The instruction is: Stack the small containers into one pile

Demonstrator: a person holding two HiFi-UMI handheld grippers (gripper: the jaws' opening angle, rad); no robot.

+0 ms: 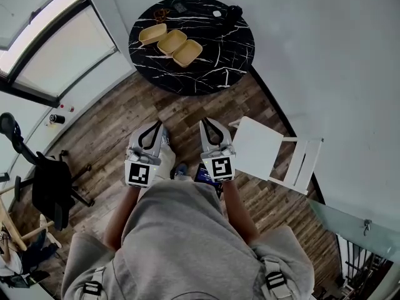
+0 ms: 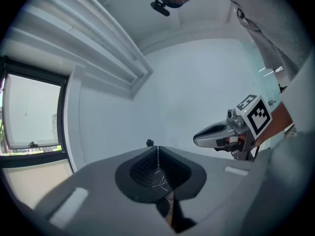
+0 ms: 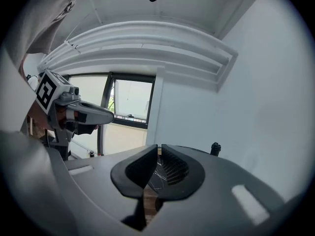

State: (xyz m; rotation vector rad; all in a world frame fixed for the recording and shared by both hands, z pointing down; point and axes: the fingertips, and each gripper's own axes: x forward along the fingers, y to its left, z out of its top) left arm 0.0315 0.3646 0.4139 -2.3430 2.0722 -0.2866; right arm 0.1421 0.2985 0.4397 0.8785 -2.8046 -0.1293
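Three tan small containers (image 1: 152, 34), (image 1: 172, 42), (image 1: 187, 52) lie side by side, unstacked, on the left part of a round black marble table (image 1: 219, 49) at the top of the head view. My left gripper (image 1: 150, 127) (image 2: 157, 149) is held close to my body, well short of the table, with its jaws shut and nothing in them. My right gripper (image 1: 209, 122) (image 3: 159, 149) is beside it, jaws a thin slit apart and empty. Each gripper view shows the other gripper at its side and mostly white wall and ceiling ahead.
A white chair (image 1: 262, 149) stands just right of my right gripper. A black office chair (image 1: 53, 180) is at the left, near a window (image 1: 44, 42). Small dark items (image 1: 233, 11) lie at the table's far edge. Wooden floor (image 1: 187, 108) separates me from the table.
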